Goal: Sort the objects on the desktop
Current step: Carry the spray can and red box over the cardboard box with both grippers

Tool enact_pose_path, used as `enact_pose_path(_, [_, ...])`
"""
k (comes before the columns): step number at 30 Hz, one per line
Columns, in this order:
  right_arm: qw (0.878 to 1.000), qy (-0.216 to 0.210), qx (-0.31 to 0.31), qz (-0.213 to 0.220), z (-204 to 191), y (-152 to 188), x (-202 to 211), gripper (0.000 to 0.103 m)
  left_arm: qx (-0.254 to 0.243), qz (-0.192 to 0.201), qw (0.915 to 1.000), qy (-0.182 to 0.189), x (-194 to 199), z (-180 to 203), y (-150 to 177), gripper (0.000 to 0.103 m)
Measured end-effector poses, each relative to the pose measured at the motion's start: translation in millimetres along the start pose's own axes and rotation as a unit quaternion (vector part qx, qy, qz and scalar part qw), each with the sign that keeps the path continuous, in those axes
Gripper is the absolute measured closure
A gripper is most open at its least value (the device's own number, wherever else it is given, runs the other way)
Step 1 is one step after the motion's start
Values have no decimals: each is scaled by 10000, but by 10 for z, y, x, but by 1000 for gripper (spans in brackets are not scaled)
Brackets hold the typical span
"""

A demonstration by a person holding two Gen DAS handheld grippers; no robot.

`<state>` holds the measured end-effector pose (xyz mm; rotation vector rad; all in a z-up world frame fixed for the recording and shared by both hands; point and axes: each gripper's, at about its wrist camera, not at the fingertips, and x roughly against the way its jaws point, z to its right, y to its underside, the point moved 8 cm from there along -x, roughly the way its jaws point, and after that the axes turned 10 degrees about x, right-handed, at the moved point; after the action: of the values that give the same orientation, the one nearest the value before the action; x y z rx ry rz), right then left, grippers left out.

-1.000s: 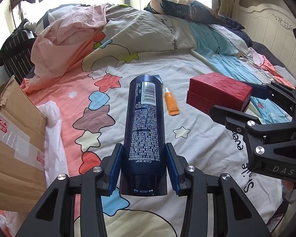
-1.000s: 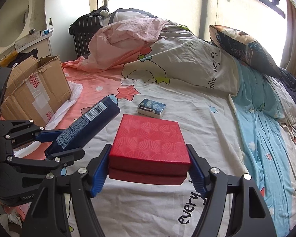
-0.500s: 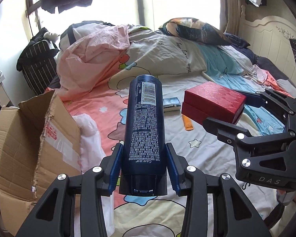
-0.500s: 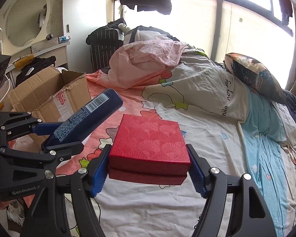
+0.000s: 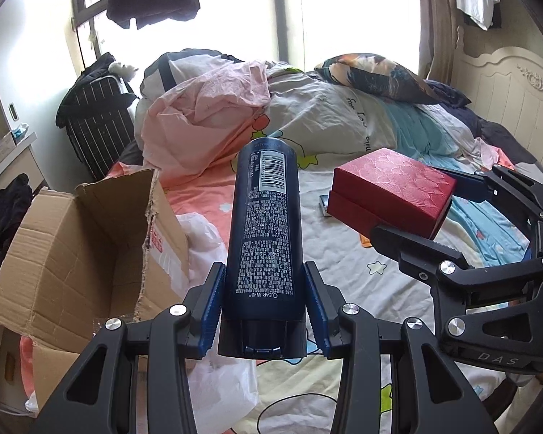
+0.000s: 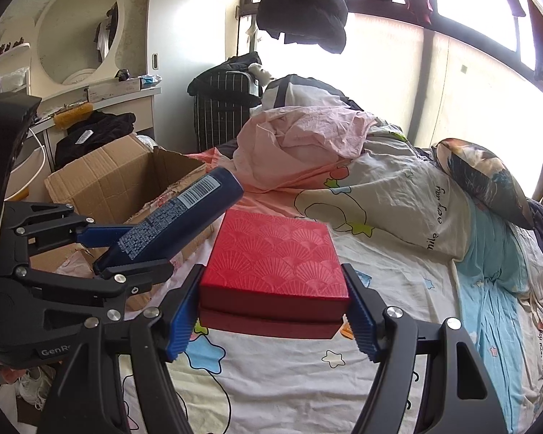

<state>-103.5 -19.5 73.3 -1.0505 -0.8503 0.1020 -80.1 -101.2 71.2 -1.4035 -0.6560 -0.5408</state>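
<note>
My left gripper [image 5: 263, 307] is shut on a dark blue shampoo bottle [image 5: 266, 224], held in the air above the bed's left edge; the bottle also shows in the right wrist view [image 6: 177, 220]. My right gripper [image 6: 273, 311] is shut on a red patterned box [image 6: 275, 260], held level above the bed; the box shows in the left wrist view [image 5: 391, 188] to the right of the bottle. An open cardboard box [image 5: 87, 238] stands beside the bed, left of the bottle, and shows in the right wrist view [image 6: 126, 177] too.
A white plastic bag [image 5: 206, 238] lies between the cardboard box and the bed. A small blue box [image 5: 324, 200] and an orange tube [image 5: 363, 240] lie on the sheet, mostly hidden by the red box. Crumpled pink bedding [image 5: 199, 123], a pillow [image 5: 373, 76] and a striped suitcase [image 5: 97, 119] lie beyond.
Both grippers have risen and swung left with their objects. The cardboard box has come further into view, its open inside now showing.
</note>
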Motion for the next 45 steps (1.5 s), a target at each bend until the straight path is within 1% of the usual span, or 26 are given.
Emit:
enact_pose_path(9, [9999,-76,128,87,-218,-186,34,35,155,201,9995,-188,234,-306,-44,60])
enact_pose_path(12, [9998,-83,103,175,-272,-252,52,35,226,265,9991,-253,310,-435,-58,60])
enact_pose_path(18, [9994,-203,191,216,-476,-395,3,35,367,350,9978,-434,429,-768,-54,60])
enact_pose_path(21, [9990,-281,243,249,-609,-476,-37,35,523,354,9968,-485,465,-970,-34,60])
enact_pose_path(28, [9979,-458,371,266,-941,-645,-193,35,866,330,9934,-678,508,-1480,52,60])
enact_pose_path(33, [9967,-590,504,230,-1183,-741,-326,35,1040,295,9912,-758,495,-1751,118,60])
enact_pose_path(38, [9954,-696,639,180,-1394,-805,-448,35,1164,255,9899,-773,447,-1950,162,60])
enact_pose_path(45, [9946,-771,694,89,-1534,-827,-610,35,1314,152,9883,-764,303,-2141,226,60])
